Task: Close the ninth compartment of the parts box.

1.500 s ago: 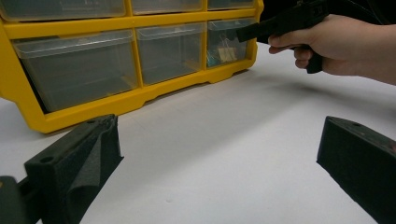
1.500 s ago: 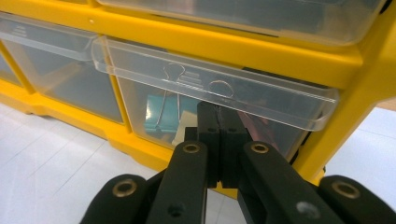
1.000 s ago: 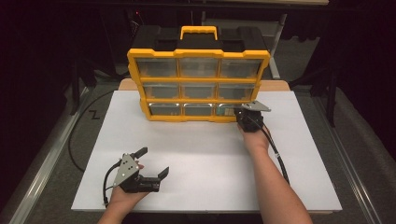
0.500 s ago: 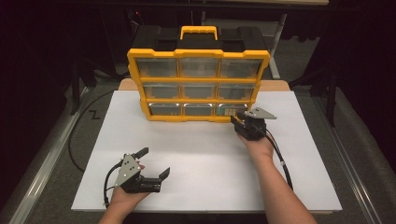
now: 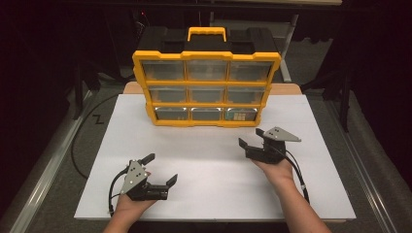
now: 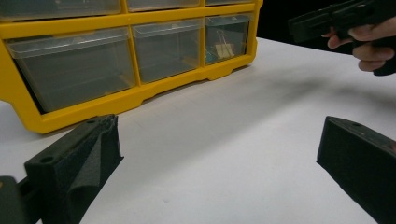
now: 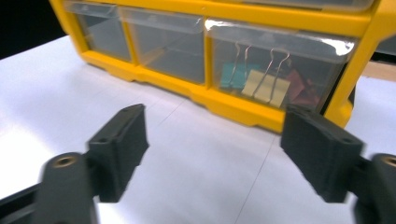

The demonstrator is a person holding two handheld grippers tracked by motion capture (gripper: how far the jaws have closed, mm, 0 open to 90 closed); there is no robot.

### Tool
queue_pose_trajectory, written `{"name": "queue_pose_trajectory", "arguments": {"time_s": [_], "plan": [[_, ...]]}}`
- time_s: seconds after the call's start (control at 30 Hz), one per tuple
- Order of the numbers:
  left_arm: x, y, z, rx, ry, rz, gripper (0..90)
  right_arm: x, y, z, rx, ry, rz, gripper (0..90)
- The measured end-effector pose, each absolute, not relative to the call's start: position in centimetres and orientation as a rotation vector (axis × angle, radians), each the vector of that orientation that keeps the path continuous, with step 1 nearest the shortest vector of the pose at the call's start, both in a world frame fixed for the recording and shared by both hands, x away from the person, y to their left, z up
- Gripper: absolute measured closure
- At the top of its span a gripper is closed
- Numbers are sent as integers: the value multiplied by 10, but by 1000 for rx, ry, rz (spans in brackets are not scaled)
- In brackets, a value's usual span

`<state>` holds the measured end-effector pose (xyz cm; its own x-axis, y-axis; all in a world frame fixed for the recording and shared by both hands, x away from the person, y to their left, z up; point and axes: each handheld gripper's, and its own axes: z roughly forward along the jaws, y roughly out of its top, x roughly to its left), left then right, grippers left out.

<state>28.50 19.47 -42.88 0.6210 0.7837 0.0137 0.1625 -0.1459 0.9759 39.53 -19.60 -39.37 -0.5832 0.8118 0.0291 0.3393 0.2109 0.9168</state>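
Right gripper [image 5: 250, 138] jaws spread, empty, near the organizer's [image 5: 206, 87] bottom-right drawer [image 7: 280, 70]; binder clips [image 7: 261, 84] inside it, count unclear behind hazy plastic. Left gripper [image 5: 160, 170] also spread, empty, low on the white surface [image 5: 214, 160]. Other drawers' contents unreadable.

One yellow plastic organizer case [image 5: 206, 87] with a black back and one yellow carry handle [image 5: 207, 33]. Nine clear plastic drawers in it, three rows of three. One drawer, bottom right [image 7: 275, 70], holds coloured binder clips [image 7: 261, 84]: at least three, one teal, one yellow, one dark red; exact count cannot be told. One white sheet-covered table top [image 5: 204, 194]. Two black two-jaw grippers: left gripper [image 5: 159, 170], right gripper [image 5: 250, 137], two jaws each. Two grey three-cornered plates, one per gripper. Two hands.
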Motion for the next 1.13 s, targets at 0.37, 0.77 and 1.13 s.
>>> {"name": "queue_pose_trajectory", "arguments": {"time_s": [0.37, 0.77, 1.13], "plan": [[285, 199, -429, 1656, 803, 661, 3, 359, -223, -409, 1052, 1999, 1333, 6], [286, 200, -431, 1662, 826, 666, 3, 328, -258, -414, 1043, 1950, 1324, 6], [285, 198, -431, 1673, 832, 668, 3, 326, -257, -415, 1040, 1932, 1350, 6]]}}
